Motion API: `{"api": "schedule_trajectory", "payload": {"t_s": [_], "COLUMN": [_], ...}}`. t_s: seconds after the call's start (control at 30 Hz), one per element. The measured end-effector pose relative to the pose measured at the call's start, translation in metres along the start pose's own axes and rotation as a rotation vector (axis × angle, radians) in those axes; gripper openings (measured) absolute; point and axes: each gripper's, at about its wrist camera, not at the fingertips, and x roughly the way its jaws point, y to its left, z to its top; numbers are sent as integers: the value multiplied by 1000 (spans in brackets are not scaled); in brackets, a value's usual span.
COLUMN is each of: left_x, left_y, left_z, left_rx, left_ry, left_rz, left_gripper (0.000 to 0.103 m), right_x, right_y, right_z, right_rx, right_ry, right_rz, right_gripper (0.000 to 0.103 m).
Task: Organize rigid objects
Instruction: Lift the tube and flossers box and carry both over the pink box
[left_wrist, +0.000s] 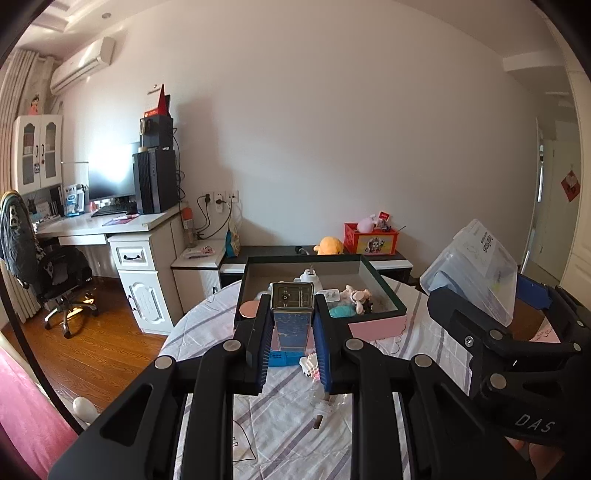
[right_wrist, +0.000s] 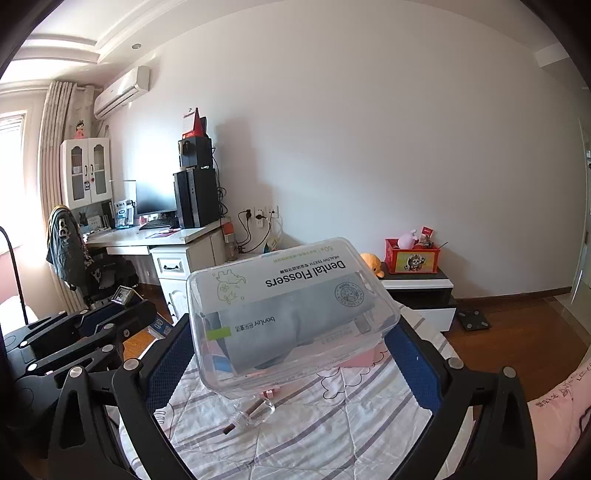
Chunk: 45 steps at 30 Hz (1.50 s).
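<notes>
My left gripper (left_wrist: 291, 325) is shut on a small silver metal box (left_wrist: 291, 306) and holds it above the table, just in front of the open dark-rimmed pink storage box (left_wrist: 376, 326). That box holds several small toys and trinkets. My right gripper (right_wrist: 291, 343) is shut on a clear plastic Dental Flossers box (right_wrist: 291, 314), held tilted above the table. The flossers box also shows in the left wrist view (left_wrist: 476, 273), to the right of the storage box. The left gripper shows at the left of the right wrist view (right_wrist: 92, 325).
The round table has a striped white cloth (left_wrist: 291, 417). On it lie a small clear bottle (right_wrist: 251, 415), a blue packet (left_wrist: 282, 357) and a white toy (left_wrist: 310, 363). A low black-and-white cabinet (left_wrist: 391, 264), a desk (left_wrist: 110, 225) and an office chair (left_wrist: 55, 273) stand beyond.
</notes>
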Motion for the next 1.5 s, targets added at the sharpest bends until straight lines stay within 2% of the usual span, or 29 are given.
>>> {"api": "schedule_trajectory", "payload": {"t_s": [0.4, 0.67, 0.83, 1.0, 1.17, 1.3, 1.5], "left_x": [-34, -35, -24, 11, 64, 126, 228], "left_y": [-1, -2, -6, -8, -9, -8, -1], "left_z": [7, 7, 9, 17, 29, 42, 42], "left_rx": [4, 5, 11, 25, 38, 58, 75], "left_ry": [-56, -58, -44, -21, 6, 43, 173], "left_rz": [4, 5, 3, -1, -18, -5, -12], "left_gripper": [21, 21, 21, 21, 21, 21, 21], "right_x": [-35, -39, -26, -1, 46, 96, 180], "right_y": [8, 10, 4, -3, -15, -25, -37], "right_z": [13, 14, 14, 19, 26, 35, 39], "right_rx": [-16, -18, -14, -10, -6, -10, -16], "right_ry": [-59, -67, -57, -34, -3, 25, 106], "right_rz": [-17, -21, -30, -36, -49, -69, -73], "right_gripper": [100, 100, 100, 100, 100, 100, 100]}}
